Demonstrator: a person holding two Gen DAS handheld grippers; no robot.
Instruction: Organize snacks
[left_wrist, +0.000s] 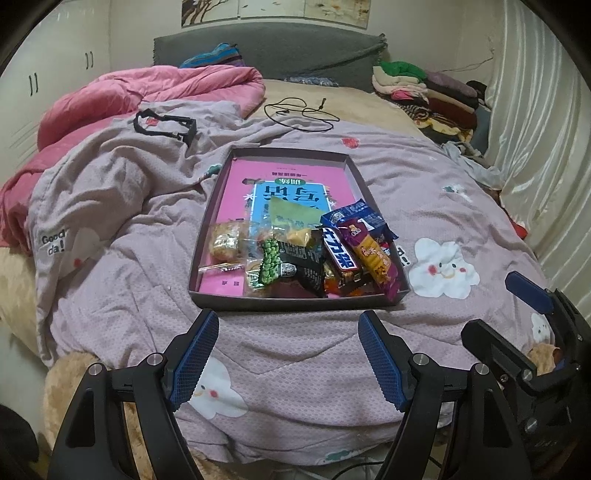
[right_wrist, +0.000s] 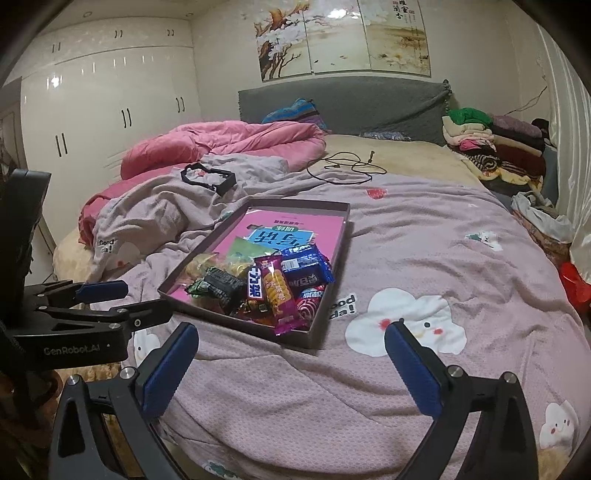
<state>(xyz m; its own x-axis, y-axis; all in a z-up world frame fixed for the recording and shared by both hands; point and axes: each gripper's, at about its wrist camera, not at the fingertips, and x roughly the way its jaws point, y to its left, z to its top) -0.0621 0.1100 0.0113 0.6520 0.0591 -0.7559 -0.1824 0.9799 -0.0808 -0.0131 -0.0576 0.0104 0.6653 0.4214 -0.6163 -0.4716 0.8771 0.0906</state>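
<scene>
- Setting: a shallow tray (left_wrist: 360, 177) lies on the bed's lilac blanket (left_wrist: 147, 229), with the snacks (left_wrist: 306, 258) heaped at its near end over a pink book (left_wrist: 288, 173).
- Left gripper (left_wrist: 288, 354): jaws spread, nothing between them; it hovers over bare blanket just short of the tray's near wall, the heap straight ahead of it.
- Right gripper (right_wrist: 291, 354): jaws spread wide and empty; it stands off the tray's near right corner, with the heap ahead and slightly left.
- Risk, overhang: the purple biscuit pack (right_wrist: 282, 299) and the blue wafer pack (right_wrist: 304, 264) ride on or over the right wall; a nudge to the pile would likely tip them onto the blanket.
- Risk, soft support: the tray sits on rumpled bedding, so pressing down on one wall may tilt it and slide the packets.
- Risk, overlap: the wrappers lie crossed and glossy; closing on one may drag a neighbour or let it slip.
- Risk, crowding: both grippers sit close together near one corner and could collide.
</scene>
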